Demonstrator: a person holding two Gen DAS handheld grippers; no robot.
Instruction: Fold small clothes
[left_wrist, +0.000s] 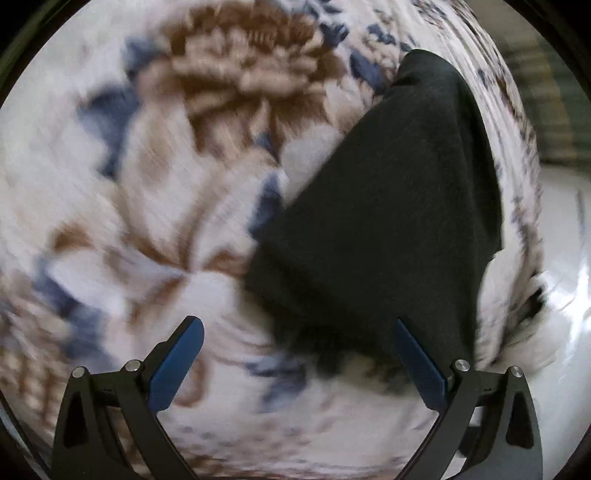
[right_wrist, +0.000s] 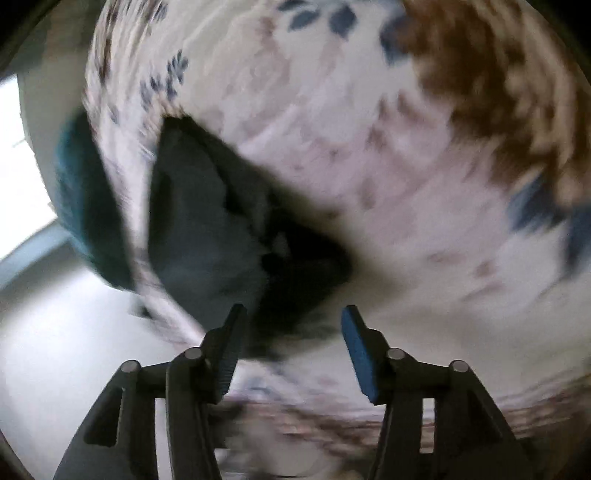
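Observation:
A small dark green-black garment (left_wrist: 384, 229) lies on a white blanket with brown and blue flowers (left_wrist: 166, 184). In the left wrist view it runs from the upper right down to my left gripper (left_wrist: 295, 325), which is open and empty, its right finger (left_wrist: 417, 358) over the cloth's near edge. In the right wrist view the same garment (right_wrist: 221, 236) lies crumpled left of centre, on the blanket (right_wrist: 406, 184). My right gripper (right_wrist: 293, 314) is open and empty just in front of the cloth's near end. Both views are motion-blurred.
The blanket's edge drops to a pale glossy floor at the right of the left wrist view (left_wrist: 569, 314) and at the lower left of the right wrist view (right_wrist: 74, 350). A teal object (right_wrist: 88, 206) sits beyond the blanket's left edge.

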